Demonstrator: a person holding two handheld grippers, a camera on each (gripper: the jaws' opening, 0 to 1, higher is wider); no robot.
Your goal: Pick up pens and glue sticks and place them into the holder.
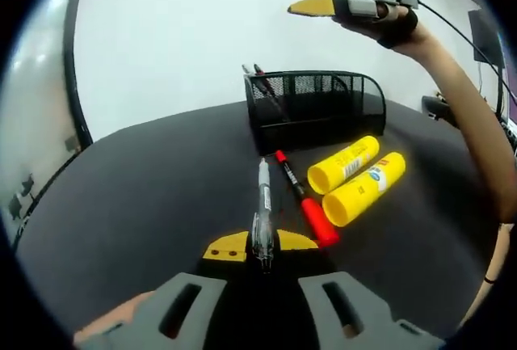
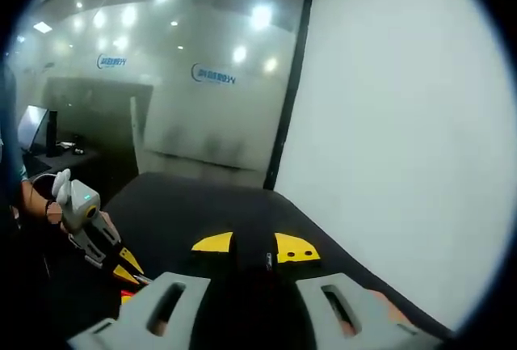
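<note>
1. The left tongs (image 1: 260,246), seen in the left gripper view, are closed on a clear pen (image 1: 262,212), their yellow tips pinching its near end. The pen's long axis runs straight away from the camera, its far end pointing at the black mesh holder (image 1: 315,107).
2. Just right of the pen, a red marker (image 1: 305,200) lies on the dark surface (image 1: 145,196), angled with its thin end toward the holder and its fat red end close to the right tip of the tongs.
3. Further right, two yellow glue sticks (image 1: 353,176) lie side by side, touching, slanting up to the right (both in front of the holder).
4. The holder already has a couple of pens (image 1: 260,83) leaning at its left end.
5. The right tongs (image 1: 311,5) are held high above the holder by a hand; in the right gripper view (image 2: 253,246) the yellow tips stand slightly apart with nothing between them, facing the surface's far edge and a white wall (image 2: 404,124), with the left tongs (image 2: 121,267) low at left.
</note>
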